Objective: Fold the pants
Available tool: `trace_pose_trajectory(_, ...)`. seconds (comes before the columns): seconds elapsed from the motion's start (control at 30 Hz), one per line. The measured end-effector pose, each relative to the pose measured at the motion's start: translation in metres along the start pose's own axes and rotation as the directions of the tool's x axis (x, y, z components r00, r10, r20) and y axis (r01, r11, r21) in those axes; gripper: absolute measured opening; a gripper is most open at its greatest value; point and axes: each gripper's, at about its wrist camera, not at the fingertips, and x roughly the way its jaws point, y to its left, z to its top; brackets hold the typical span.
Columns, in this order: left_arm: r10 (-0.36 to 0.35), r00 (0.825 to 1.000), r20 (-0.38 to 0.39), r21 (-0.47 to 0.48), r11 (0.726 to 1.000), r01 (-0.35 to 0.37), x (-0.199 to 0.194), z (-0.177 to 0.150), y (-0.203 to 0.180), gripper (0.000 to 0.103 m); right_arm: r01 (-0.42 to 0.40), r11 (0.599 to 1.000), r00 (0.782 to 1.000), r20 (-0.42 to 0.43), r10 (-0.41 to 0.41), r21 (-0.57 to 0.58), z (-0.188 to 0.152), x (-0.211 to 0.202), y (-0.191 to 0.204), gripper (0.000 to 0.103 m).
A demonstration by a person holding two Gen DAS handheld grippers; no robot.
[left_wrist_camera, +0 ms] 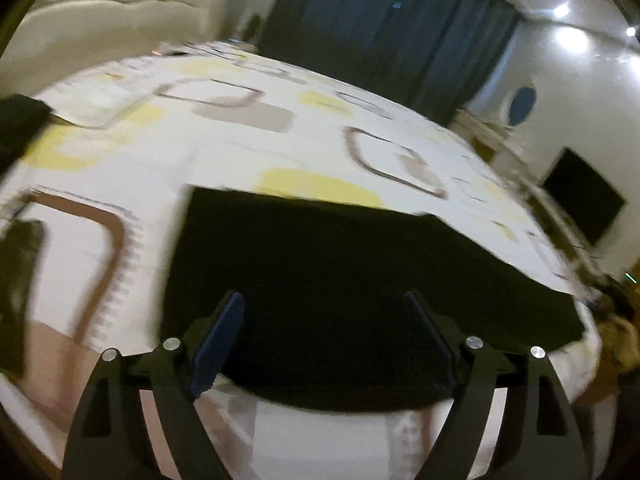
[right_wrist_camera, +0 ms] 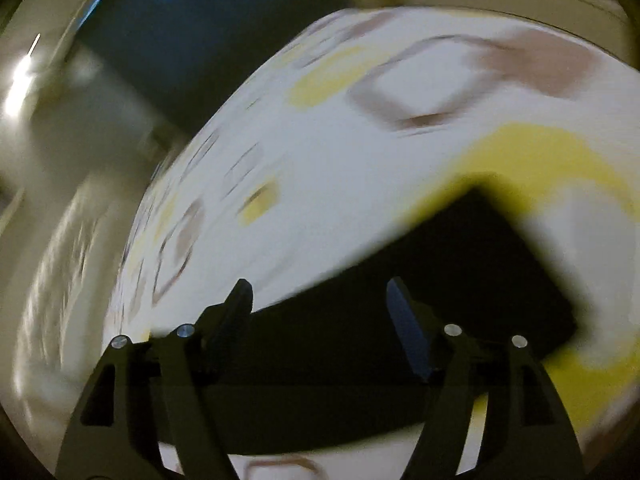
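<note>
A bed [left_wrist_camera: 240, 152] fills the room, its white cover printed with yellow patches and brown rounded squares. A pale tufted headboard [left_wrist_camera: 120, 4] stands at its far left. Dark blue curtains [left_wrist_camera: 380, 28] hang behind, a sliver of daylight between them. Right, a glossy white wall [left_wrist_camera: 580, 92] reflects lamps, with a dark screen [left_wrist_camera: 582, 196] below.

The pants [left_wrist_camera: 340, 280] are matt black cloth, lying flat and smooth. The bedsheet [left_wrist_camera: 224, 152] under them is thin printed cotton-like cloth, white with yellow and brown shapes. The left gripper [left_wrist_camera: 326, 312] has matt black plastic arms, shiny metal rivets and blue, probably rubbery pads. On the far left, the headboard [left_wrist_camera: 120, 4] looks like tufted cream leather. The far curtain [left_wrist_camera: 380, 32] is dark, heavy cloth.
</note>
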Motion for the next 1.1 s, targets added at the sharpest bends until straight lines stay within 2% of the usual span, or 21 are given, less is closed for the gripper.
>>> trace_pose_trajectory(0.07,0.064,0.998,0.013,-0.014,0.998,-0.063,0.001,0.008,0.019,0.081,0.001,0.997,1.000,0.029,-0.004,0.083,0.003,-0.020,-0.036,0.070)
trace_pose_trajectory(0.13,0.097,0.995,0.019,-0.036,0.995,-0.097,0.002,0.011,0.035,0.081,0.012,0.985,0.999,0.046,-0.020,0.171,-0.001,-0.034,-0.072,0.070)
trace_pose_trajectory(0.23,0.147,0.989,0.011,-0.073,0.987,-0.145,0.010,0.015,0.055,0.081,-0.039,0.963,0.999,0.039,0.030,0.265,-0.013,-0.034,-0.105,0.070)
trace_pose_trajectory(0.33,0.172,0.985,-0.009,-0.097,0.980,-0.172,0.018,0.016,0.069,0.081,-0.104,0.945,0.995,0.029,0.100,0.309,-0.024,-0.019,-0.114,0.070)
trace_pose_trajectory(0.43,0.167,0.986,-0.021,-0.129,0.977,-0.168,0.021,0.012,0.080,0.081,-0.146,0.936,0.988,0.010,0.151,0.319,-0.031,0.000,-0.109,0.070)
trace_pose_trajectory(0.63,0.178,0.982,-0.065,-0.145,0.972,-0.186,0.030,0.005,0.097,0.081,-0.143,0.940,0.990,0.043,0.136,0.308,-0.034,0.012,-0.097,0.071)
trace_pose_trajectory(0.7,0.169,0.983,-0.071,-0.143,0.974,-0.178,0.032,0.004,0.101,0.081,-0.117,0.953,0.993,0.051,0.107,0.279,-0.035,0.014,-0.092,0.067)
trace_pose_trajectory(0.73,0.165,0.984,-0.068,-0.138,0.975,-0.173,0.032,0.004,0.102,0.081,-0.106,0.958,0.994,0.051,0.096,0.266,-0.034,0.016,-0.089,0.057)
trace_pose_trajectory(0.77,0.163,0.985,-0.065,-0.133,0.976,-0.170,0.032,0.004,0.102,0.081,-0.105,0.961,0.994,0.054,0.094,0.255,-0.035,0.018,-0.086,0.040)
trace_pose_trajectory(0.83,0.157,0.986,-0.064,-0.125,0.979,-0.164,0.033,0.004,0.103,0.082,-0.138,0.955,0.990,0.043,0.131,0.261,-0.036,0.023,-0.084,0.014)
trace_pose_trajectory(0.97,0.146,0.987,-0.067,-0.118,0.981,-0.153,0.034,0.002,0.105,0.083,-0.145,0.962,0.988,0.082,0.130,0.230,-0.039,0.021,-0.073,0.013)
trace_pose_trajectory(1.1,0.151,0.986,-0.074,-0.100,0.982,-0.158,0.036,0.003,0.103,0.084,-0.183,0.973,0.979,0.112,0.168,0.142,-0.040,0.012,-0.036,0.013)
